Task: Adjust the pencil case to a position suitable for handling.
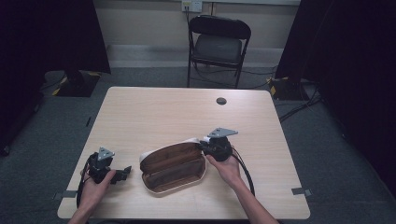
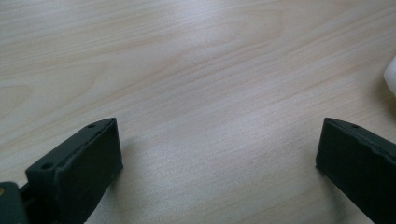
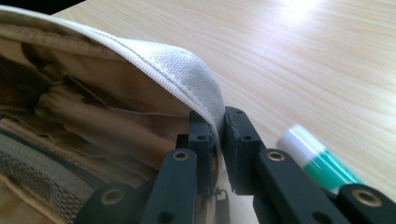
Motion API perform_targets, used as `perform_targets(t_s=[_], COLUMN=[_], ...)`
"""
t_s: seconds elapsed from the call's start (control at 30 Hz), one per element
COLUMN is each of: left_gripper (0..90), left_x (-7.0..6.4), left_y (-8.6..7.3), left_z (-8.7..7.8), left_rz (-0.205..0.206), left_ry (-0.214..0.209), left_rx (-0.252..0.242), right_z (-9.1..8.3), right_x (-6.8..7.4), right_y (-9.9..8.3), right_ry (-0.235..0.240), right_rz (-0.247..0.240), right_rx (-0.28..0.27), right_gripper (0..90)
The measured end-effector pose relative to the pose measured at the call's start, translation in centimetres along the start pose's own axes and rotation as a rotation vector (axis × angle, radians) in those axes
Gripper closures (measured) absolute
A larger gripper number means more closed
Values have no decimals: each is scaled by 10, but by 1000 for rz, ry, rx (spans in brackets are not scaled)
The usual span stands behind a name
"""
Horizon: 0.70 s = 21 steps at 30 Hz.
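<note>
Lying open near the 6 o'clock edge of the pale wooden table (image 1: 154,107), a cream fabric pencil case with a brown lining (image 1: 173,167) has its white rim pinched at its 2 o'clock corner by the right gripper (image 3: 219,128), jaws clenched on the cloth. A white-capped green marker (image 3: 320,158) lies just beside those jaws. At 9 o'clock of the case, near it but apart, the left gripper (image 2: 219,154) rests with jaws spread wide over bare wood.
</note>
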<state>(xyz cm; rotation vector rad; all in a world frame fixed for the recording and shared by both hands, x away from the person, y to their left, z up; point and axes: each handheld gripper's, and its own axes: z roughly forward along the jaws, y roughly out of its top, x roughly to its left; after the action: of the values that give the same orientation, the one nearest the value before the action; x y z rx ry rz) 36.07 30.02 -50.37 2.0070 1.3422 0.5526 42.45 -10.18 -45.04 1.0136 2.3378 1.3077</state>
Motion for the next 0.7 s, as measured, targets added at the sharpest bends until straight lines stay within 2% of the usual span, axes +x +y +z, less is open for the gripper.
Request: perform_targets(t_s=[0.1, 0.17, 0.23, 0.3, 0.37, 0.43, 0.47, 0.57, 0.6, 0.7], left_gripper=[0, 0, 0, 0, 0, 0, 0, 0, 0, 0], left_x=[0, 0, 0, 0, 0, 1, 1, 1, 1, 1], left_y=[0, 0, 0, 1, 1, 1, 1, 1, 1, 1], left_z=[0, 0, 0, 0, 1, 1, 1, 1, 1, 1], left_rz=[2, 1, 3, 4, 1, 3, 6, 6, 5, 5], left_ry=[1, 0, 1, -2, 0, 0, 1, 1, 1, 2], left_rx=[1, 0, 0, 1, -1, -1, 0, 0, 0, 0], right_z=[6, 6, 5, -1, -9, -21, -28, -45, -47, -50], right_x=[0, 0, 1, 2, 1, -1, -3, -16, -23, -46], right_y=[5, 6, 6, 5, 3, 1, -1, -8, -10, -17], right_ry=[-8, -26, -18, -1, 1, 24, 20, -11, -26, -64], right_rz=[-7, -2, -5, -1, 12, 12, 11, 27, 24, 63], right_rx=[3, -2, -10, -18, -24, -48, -58, -74, -63, -55], right_gripper=[793, 758, 703, 652, 559, 538, 537, 542, 541, 529])
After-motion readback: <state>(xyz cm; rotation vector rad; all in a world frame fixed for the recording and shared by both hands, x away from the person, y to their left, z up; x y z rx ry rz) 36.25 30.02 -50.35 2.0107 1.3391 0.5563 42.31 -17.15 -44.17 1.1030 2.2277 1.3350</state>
